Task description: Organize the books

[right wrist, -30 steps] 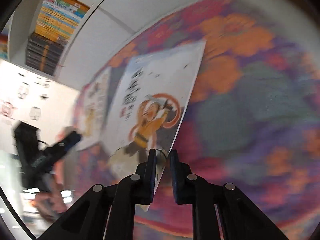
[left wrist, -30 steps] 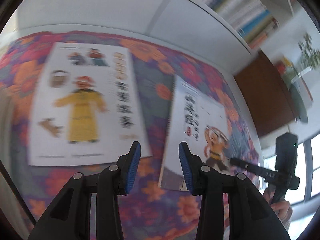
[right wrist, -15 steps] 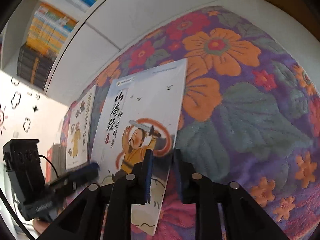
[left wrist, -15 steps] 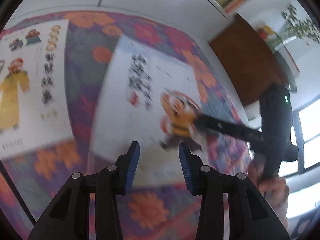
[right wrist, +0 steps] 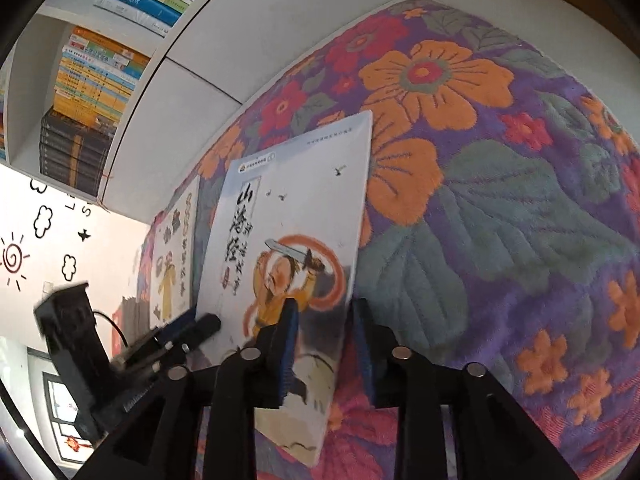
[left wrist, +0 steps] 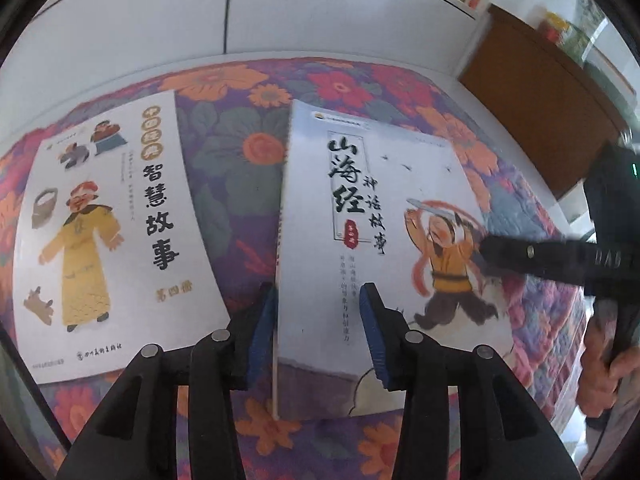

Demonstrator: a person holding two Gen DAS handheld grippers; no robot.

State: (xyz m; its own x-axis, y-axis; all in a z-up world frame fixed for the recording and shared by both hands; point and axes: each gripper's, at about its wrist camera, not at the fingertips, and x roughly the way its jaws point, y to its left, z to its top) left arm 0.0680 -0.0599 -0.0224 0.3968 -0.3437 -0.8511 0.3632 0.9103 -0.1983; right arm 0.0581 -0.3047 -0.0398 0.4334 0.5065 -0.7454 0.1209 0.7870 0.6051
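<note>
Two thin picture books lie on a floral cloth (left wrist: pixel 240 148). The yellow-robe book (left wrist: pixel 108 232) is on the left and the sword-figure book (left wrist: pixel 380 220) (right wrist: pixel 280 248) on the right. My left gripper (left wrist: pixel 318 332) hovers over the sword book's spine edge, which runs between its jaws. The jaws are opening and the pads are not pressing on it. My right gripper (right wrist: pixel 325 344) straddles the same book's right edge; its jaws are opening too, clear of the cover. Each gripper shows in the other's view: the right (left wrist: pixel 486 256), the left (right wrist: pixel 200 326).
A white cabinet front (left wrist: pixel 224 12) stands behind the cloth, with stacked books on shelves (right wrist: pixel 92 80) above it. A brown wooden piece (left wrist: pixel 540 112) sits at the far right. A hand (left wrist: pixel 600 368) holds the right gripper. The floral cloth (right wrist: pixel 500 200) stretches bare to the right.
My right gripper's jaws, shut on the sword book's edge a second ago, have come apart. My left gripper has moved from between the two books to over the sword book's spine edge.
</note>
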